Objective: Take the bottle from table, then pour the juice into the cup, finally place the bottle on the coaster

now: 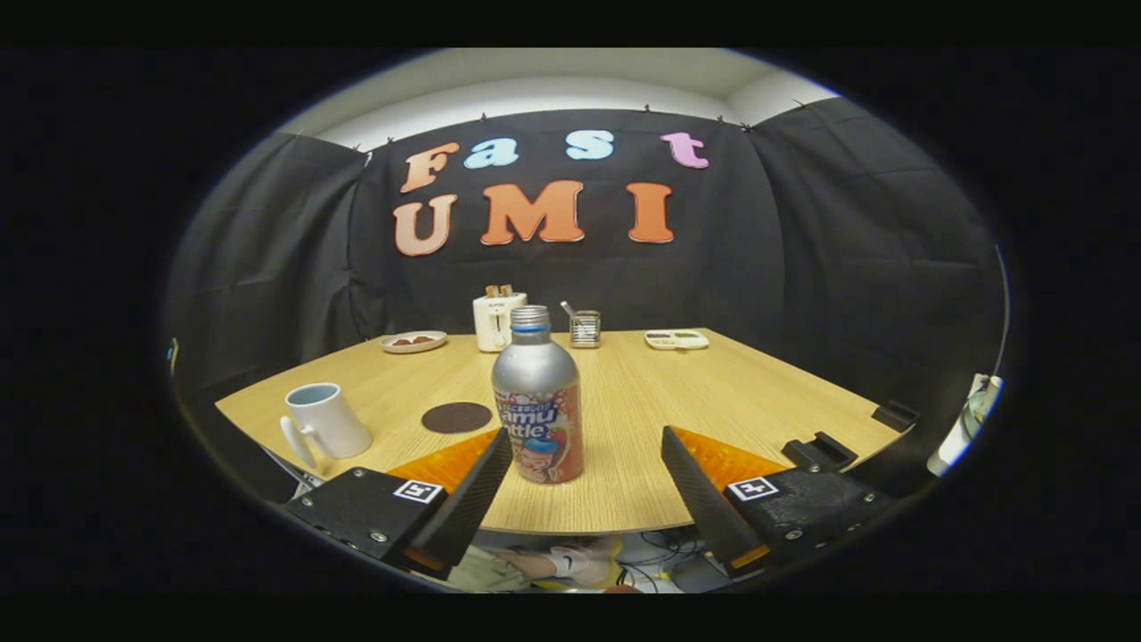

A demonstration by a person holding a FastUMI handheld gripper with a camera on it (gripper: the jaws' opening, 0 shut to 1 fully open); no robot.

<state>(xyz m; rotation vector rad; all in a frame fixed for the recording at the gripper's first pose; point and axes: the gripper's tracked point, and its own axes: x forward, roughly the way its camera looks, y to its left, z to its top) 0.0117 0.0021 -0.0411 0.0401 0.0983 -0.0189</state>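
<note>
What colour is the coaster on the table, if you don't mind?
Dark brown; the round coaster shows best in the gripper view, beside the bottle.

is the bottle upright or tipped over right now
Upright: the bottle stands on its base on the table, neck straight up, just ahead of the open tool, nearer one finger.

Bottle (538,401) stands upright at the table's (713,392) near edge; coaster (456,417) left of it, cup (323,423) farther left.
</note>
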